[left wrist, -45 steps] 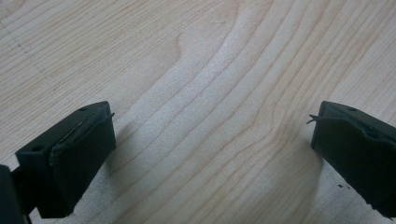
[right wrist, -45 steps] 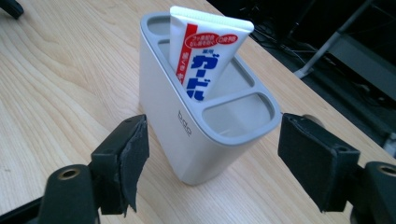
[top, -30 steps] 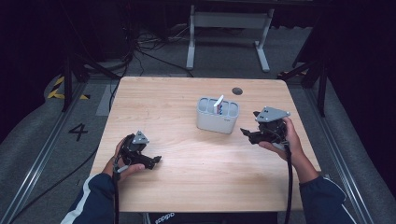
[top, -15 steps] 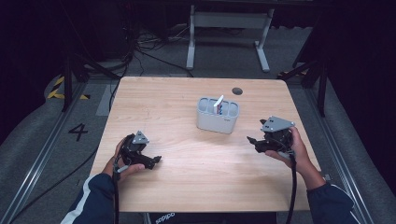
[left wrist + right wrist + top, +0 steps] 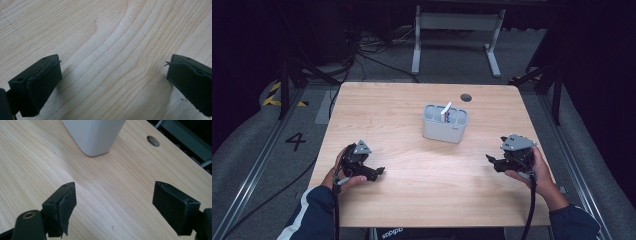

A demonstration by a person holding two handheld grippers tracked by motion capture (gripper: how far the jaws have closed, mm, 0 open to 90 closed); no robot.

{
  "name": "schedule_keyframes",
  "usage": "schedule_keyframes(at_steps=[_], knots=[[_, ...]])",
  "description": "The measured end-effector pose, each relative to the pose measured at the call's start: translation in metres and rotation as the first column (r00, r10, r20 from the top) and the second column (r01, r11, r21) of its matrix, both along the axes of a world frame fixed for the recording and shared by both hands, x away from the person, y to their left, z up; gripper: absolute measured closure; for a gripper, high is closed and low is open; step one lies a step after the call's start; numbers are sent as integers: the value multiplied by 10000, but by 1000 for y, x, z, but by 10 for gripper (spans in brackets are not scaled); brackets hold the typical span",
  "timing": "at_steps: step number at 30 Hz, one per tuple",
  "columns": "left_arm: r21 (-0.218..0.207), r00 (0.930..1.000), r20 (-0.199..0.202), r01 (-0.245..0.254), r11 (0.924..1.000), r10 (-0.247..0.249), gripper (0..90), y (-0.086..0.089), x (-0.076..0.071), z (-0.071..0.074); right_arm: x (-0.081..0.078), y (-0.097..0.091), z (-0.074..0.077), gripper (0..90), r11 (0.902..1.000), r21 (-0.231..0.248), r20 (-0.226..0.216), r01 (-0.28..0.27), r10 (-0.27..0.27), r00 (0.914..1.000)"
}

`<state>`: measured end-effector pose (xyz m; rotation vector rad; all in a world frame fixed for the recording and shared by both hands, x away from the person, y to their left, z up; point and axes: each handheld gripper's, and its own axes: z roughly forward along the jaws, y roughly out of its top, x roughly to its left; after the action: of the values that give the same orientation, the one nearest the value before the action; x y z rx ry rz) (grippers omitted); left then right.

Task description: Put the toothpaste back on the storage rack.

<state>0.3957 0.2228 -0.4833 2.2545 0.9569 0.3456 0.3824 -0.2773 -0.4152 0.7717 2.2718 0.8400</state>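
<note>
**Both hand-held grippers open and empty near the grey holder**

A pale wooden tabletop [image 5: 412, 120] carries a light grey plastic holder with rounded corners and several compartments [image 5: 445, 129], standing upright a little beyond the middle. A thin white stick [image 5: 446, 111] leans out of one of its pockets, with some small coloured items beside it that are too small to make out. Just beyond the holder, a dark round cable hole [image 5: 466, 97] sits in the wood.

The left hand-held gripper [image 5: 379, 172] lies low over the near left part of the tabletop, well apart from the holder. In the left gripper view its jaws stand wide apart with only bare wood grain between them.

The right hand-held gripper [image 5: 490, 161] is near the right edge, its tips pointing towards the middle of the tabletop. Its jaws are spread wide and have just been opening a little further; nothing is between them. In the right gripper view the rounded grey corner of the holder [image 5: 96, 135] stands ahead of the jaws, apart from them, and the cable hole [image 5: 152, 141] lies off to the right.
</note>
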Motion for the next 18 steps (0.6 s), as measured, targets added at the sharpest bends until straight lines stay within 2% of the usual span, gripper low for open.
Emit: schedule_keyframes(at_steps=[9,18], knots=[[-23,10000,26,-16,10000,16,1,0,0,0,-10,-23,-11,204,9993,-7,-158,385,-385,9991],[2,10000,26,-44,10000,44,1,-1,0,0,-16,-47,-38,200,9982,-82,-827,587,-591,9948]])
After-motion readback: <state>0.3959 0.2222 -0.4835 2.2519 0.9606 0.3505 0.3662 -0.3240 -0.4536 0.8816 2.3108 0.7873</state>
